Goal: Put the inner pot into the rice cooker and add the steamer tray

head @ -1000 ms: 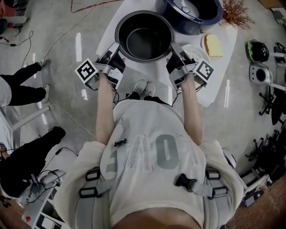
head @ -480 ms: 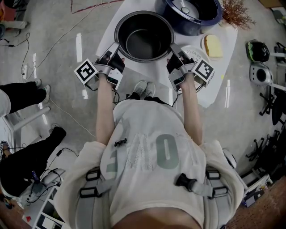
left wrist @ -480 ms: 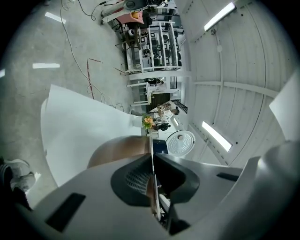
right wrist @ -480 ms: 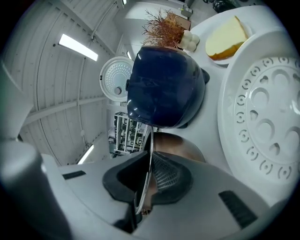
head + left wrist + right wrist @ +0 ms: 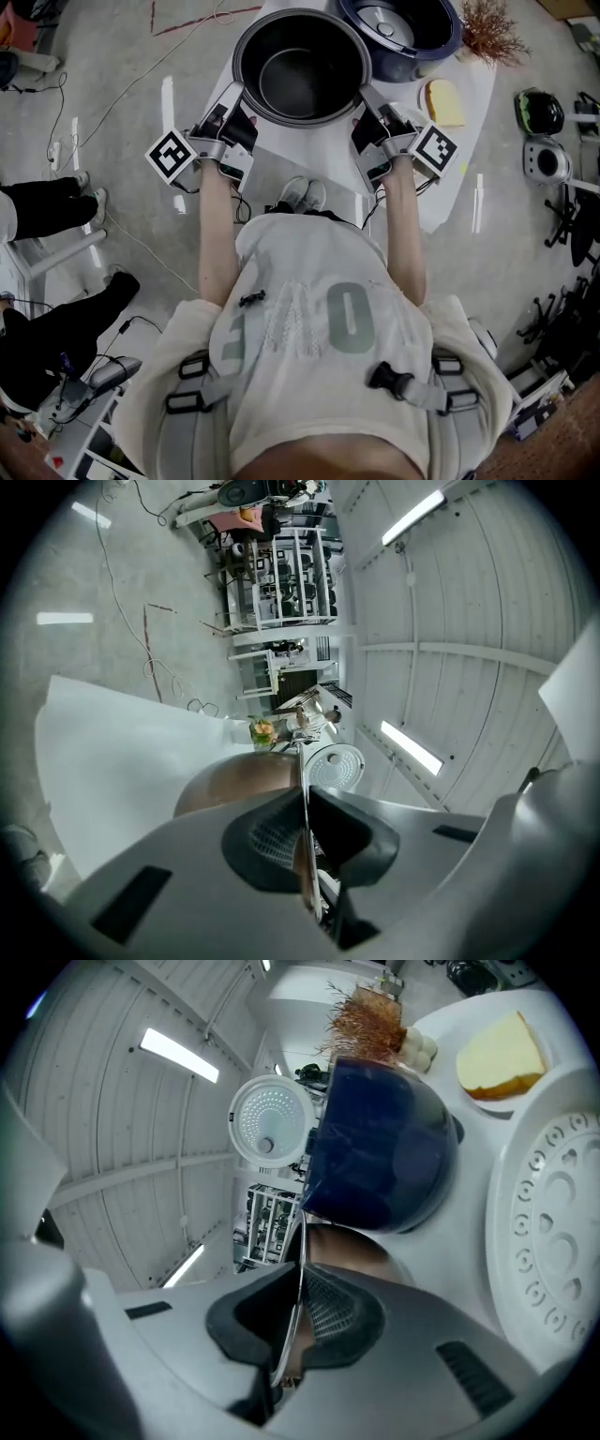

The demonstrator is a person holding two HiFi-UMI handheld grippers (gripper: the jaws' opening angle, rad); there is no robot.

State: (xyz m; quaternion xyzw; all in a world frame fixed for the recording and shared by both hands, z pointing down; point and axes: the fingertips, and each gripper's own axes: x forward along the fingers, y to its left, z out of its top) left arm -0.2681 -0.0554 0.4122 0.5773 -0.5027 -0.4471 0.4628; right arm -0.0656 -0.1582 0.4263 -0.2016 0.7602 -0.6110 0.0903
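The dark metal inner pot (image 5: 300, 66) hangs above the white table (image 5: 469, 141), held by its rim on both sides. My left gripper (image 5: 236, 101) is shut on the pot's left rim (image 5: 302, 789), and my right gripper (image 5: 364, 97) is shut on the right rim (image 5: 298, 1279). The dark blue rice cooker (image 5: 403, 28) stands open just behind and to the right; in the right gripper view the rice cooker (image 5: 380, 1147) sits close ahead with its lid (image 5: 270, 1121) up. The white steamer tray (image 5: 553, 1232) lies on the table to the right, mostly hidden in the head view.
A yellow sponge-like block (image 5: 446, 99) lies on a plate at the right of the table, with a dried plant (image 5: 489, 28) behind it. Cables run over the floor at left. A person's legs (image 5: 37, 202) are at the far left, and gear lies on the floor at right.
Both grippers closed on the pot's rim and have lifted it; the pot now looks larger and sits further up in the head view, nearer the rice cooker.
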